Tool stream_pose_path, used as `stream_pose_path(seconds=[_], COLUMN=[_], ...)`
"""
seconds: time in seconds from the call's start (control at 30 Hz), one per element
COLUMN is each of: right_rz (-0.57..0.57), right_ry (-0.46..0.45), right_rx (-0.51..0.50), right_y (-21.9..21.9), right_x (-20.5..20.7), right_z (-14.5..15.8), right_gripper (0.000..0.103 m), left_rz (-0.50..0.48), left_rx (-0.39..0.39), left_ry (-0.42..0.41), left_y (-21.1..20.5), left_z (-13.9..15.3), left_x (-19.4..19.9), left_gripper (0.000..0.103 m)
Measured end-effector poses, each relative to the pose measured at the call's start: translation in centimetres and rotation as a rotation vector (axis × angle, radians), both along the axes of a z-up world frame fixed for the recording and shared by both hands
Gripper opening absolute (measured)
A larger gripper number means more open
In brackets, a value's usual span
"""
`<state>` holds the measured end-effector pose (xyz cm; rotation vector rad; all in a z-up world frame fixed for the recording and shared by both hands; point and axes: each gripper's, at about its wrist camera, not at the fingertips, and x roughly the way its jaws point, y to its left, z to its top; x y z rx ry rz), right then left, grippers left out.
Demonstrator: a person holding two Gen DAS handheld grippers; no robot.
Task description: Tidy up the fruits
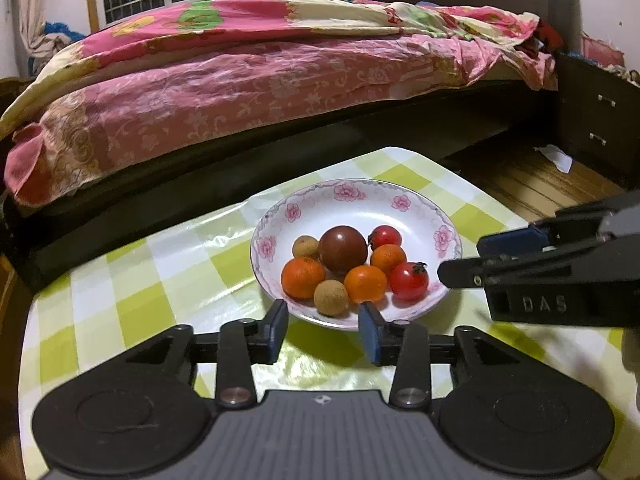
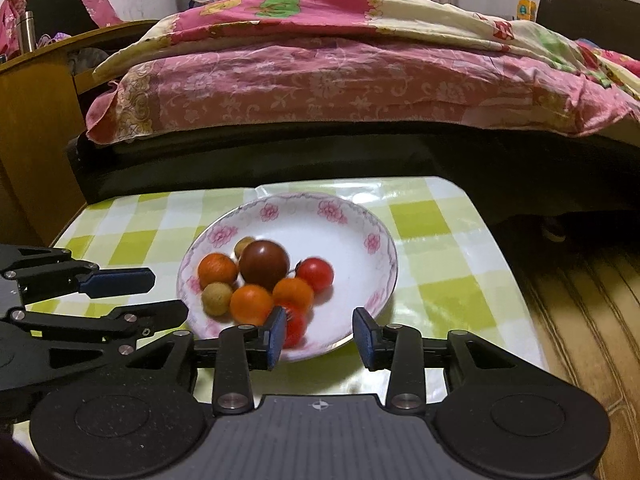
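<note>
Take the flowered plate (image 1: 416, 216) as your anchor: it sits on the green-and-white checked tablecloth (image 1: 132, 280) and carries all the fruit in one touching cluster, with a dark reddish-brown round fruit (image 1: 343, 249) in the middle, three orange citrus around it, two tan longan-like fruits and two red cherry tomatoes. Your left wrist view shows both tomatoes (image 1: 409, 280) in full, plus a dark nightstand with drawers and a white scrap on the wooden floor beyond the plate's right side. Your right wrist view shows other things: a wooden cabinet with a steel flask (image 2: 25, 29) far off to the plate's left, and one tomato (image 2: 295, 325) half hidden behind your right gripper's near finger. The only readable writing is "DAS", embossed on the side of your right gripper as the left view sees it. Your left gripper (image 1: 324, 330) points level at the plate's near rim, spread wide and grasping nothing; the same gripper reaches in sideways at the plate's left edge in the right view. Your right gripper (image 2: 320, 334) hangs over the plate's near rim, likewise parted and empty, fingers aimed at the plate.
</note>
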<state>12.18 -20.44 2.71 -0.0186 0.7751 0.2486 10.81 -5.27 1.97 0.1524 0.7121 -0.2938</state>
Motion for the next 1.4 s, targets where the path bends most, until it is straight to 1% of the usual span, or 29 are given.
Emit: stream_pose_path(seconds=[0.23,0.33,0.43,0.57,0.73,0.87,1.13,1.4], right_rz=[-0.022,-0.037,-0.052,-0.072,-0.094,-0.099,-0.117,-0.128], right_ry=[0.008,0.019,0.024,0.023,0.024,0.026,0.025,0.022], right_rx=[0.006,0.02,0.019,0.027,0.044,0.047,0.054,0.056], right_y=[0.2,0.2,0.2,-0.1,-0.3,-0.1,0.0,0.0], right_x=[-2.5,-3.5,-4.5,-5.7,-7.0,-8.0,-9.6,-10.6], right_z=[0.7,1.0,1.1,1.4,1.8,1.9,2.0,2.2], right_gripper=[0.038,0.04,0.047,0.047,0.048,0.048,0.048,0.048], left_rz=[0.037,0.052,0.059,0.074,0.091,0.104,0.116,0.126], left_rx=[-0.002,-0.007,0.002,0.026,0.031,0.053,0.078,0.06], left_ry=[0.003,-0.001,-0.002,-0.017,-0.029,-0.045,-0.071,-0.042], left_y=[0.1,0.2,0.0,-0.2,-0.3,-0.5,-0.9,-0.7], left_z=[0.4,0.6,0.7,0.8,1.2,1.5,2.0,1.8], left_x=[-1.8,-2.6,-3.3,-4.3,-5.4,-6.3,-7.6,-8.2], left_gripper=[0.068,0.071,0.076,0.085,0.091,0.096,0.101,0.101])
